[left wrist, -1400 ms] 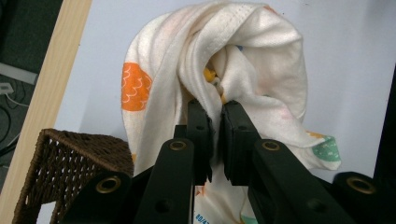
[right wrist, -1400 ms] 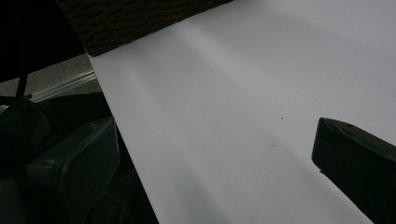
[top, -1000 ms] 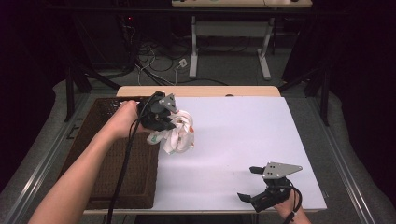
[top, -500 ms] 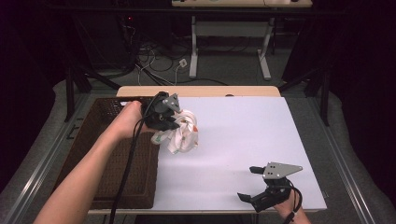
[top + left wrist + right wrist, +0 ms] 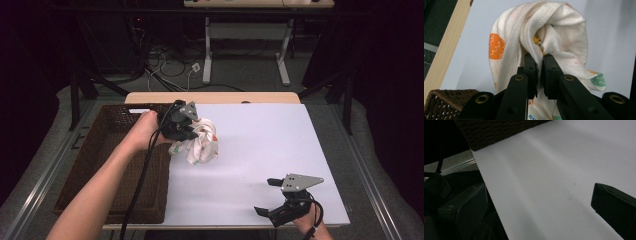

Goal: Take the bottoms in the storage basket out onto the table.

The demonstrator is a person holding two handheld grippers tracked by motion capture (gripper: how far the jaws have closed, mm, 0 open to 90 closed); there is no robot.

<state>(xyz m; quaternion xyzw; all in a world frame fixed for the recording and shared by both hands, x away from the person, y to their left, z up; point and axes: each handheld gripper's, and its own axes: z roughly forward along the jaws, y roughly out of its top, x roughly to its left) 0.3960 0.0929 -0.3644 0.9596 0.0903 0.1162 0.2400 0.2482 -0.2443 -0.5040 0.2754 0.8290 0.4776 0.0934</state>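
A white cloth with orange and green prints hangs bunched from my left gripper, just right of the wicker basket's far corner and above the white table sheet. In the left gripper view the two black jaws pinch a fold of the cloth tight between them. My right gripper rests low at the table's near right edge, jaws spread wide with nothing between them; the right gripper view shows its fingertips far apart over bare white sheet.
The brown wicker basket lies along the table's left side, its corner also in the left gripper view. A wooden table edge runs along the far side. Desk legs and cables stand on the floor beyond.
My left gripper has carried the cloth a little up and toward the table's far side, and the cloth now hangs more gathered. The right gripper has stayed in place.
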